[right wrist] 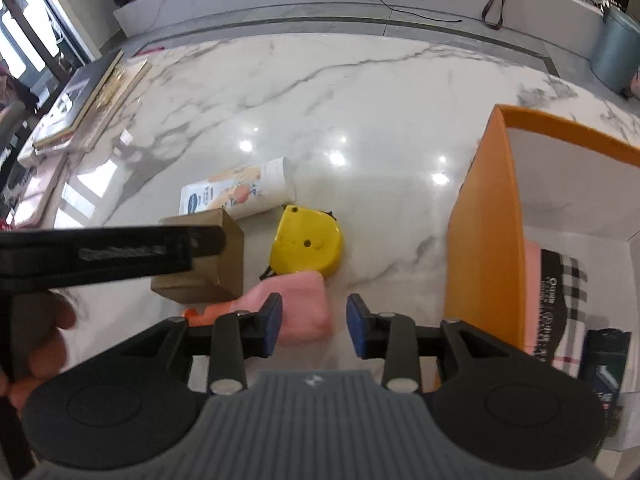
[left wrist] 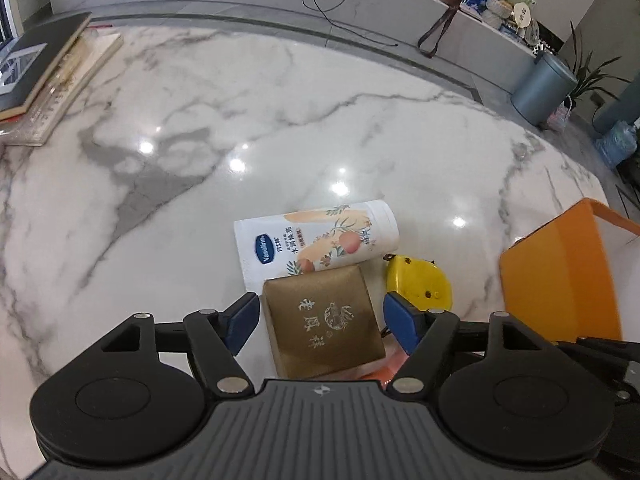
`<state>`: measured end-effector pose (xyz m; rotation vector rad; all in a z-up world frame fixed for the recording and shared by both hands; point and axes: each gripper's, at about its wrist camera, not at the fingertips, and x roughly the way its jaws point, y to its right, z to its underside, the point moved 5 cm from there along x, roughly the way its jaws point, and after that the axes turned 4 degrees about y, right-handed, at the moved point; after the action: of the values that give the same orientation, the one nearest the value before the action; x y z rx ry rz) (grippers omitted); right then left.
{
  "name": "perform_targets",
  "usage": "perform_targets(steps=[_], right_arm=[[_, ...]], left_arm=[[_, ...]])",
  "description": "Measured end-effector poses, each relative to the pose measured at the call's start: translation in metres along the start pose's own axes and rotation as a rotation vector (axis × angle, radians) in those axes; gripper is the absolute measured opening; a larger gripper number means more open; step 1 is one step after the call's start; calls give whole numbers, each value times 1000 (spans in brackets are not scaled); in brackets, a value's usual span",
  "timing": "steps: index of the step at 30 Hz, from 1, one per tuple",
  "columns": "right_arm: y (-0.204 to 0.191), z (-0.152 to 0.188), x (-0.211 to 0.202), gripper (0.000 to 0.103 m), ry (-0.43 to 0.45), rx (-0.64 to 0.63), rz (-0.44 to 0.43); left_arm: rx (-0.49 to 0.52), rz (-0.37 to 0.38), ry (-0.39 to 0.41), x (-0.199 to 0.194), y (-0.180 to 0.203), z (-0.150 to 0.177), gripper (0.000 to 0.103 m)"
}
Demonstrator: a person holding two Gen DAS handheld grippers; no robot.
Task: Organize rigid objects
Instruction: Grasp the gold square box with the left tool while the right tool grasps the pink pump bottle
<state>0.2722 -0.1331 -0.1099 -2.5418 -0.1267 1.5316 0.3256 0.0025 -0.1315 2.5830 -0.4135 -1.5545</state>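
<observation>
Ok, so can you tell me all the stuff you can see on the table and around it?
marble table: one, white with grey veins, under everything
lotion tube: one, white with peach print, lying flat behind the gold box
gold box: one, brownish gold, between the left tongs' jaws, not gripped
tape measure: one, yellow, right of the gold box
pink block: one, pink, in front of the tape measure
orange box: one, orange, open, at the right, packets inside
books: a stack, dark and tan, far left
bin: one, grey, on the floor beyond
left tongs: open
right tongs: open, empty
</observation>
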Motion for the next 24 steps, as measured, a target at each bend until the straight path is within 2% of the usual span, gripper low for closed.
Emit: perform_targets(steps=[3,6,12,14,17,24], right_arm=[[0,-2,4,47,21,44,-2],[-1,-6,9,49,32,63,-9],[-15,-5,20,53,1,-1,-39],[-21,-3,21,52,12,-59,-26],[-31,2,20,52,11,-121,-53],[-61,31,11,55,-66,-382,-120]], left_arm=[[-5,-8,-7,9,0,1,82],[22,-18,-3,13,-1,1,79],[69,-11,-41,4,-14,4,74],[71,-20,-61,0,-23,7,74],[82,-24,-83,-7,-34,13,73],[144,7,-154,-28,-39,45,73]])
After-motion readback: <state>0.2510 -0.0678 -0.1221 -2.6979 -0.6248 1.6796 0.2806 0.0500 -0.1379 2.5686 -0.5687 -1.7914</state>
